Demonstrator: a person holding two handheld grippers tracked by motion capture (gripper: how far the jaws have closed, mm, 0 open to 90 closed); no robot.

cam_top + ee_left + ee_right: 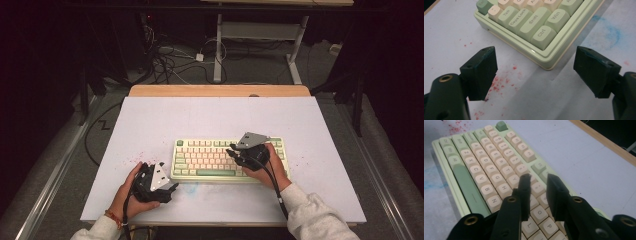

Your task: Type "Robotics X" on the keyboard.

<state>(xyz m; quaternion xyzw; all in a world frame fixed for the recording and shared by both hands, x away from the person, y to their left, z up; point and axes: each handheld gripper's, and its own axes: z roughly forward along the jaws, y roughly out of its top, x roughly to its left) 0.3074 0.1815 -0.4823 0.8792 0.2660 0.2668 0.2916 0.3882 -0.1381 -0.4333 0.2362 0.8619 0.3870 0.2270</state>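
Observation:
A pale green keyboard [210,160] with cream keys lies on the white table top [150,120], near the front. My right gripper [233,151] hovers low over the keyboard's right half and points left. In the right gripper view its jaws [537,180] stand a little apart above the cream keys [481,175], with nothing gripped between them. My left gripper [167,180] rests on the table just off the keyboard's front left corner. Its jaws [536,72] are wide apart, and the corner by the Ctrl key [541,35] lies ahead of them, untouched.
Red specks [499,85] and a blue smear [611,32] mark the white surface near the left gripper. A wooden strip [220,90] borders the table's far edge. Beyond it are a desk frame [218,50] and loose cables [165,60] on the floor.

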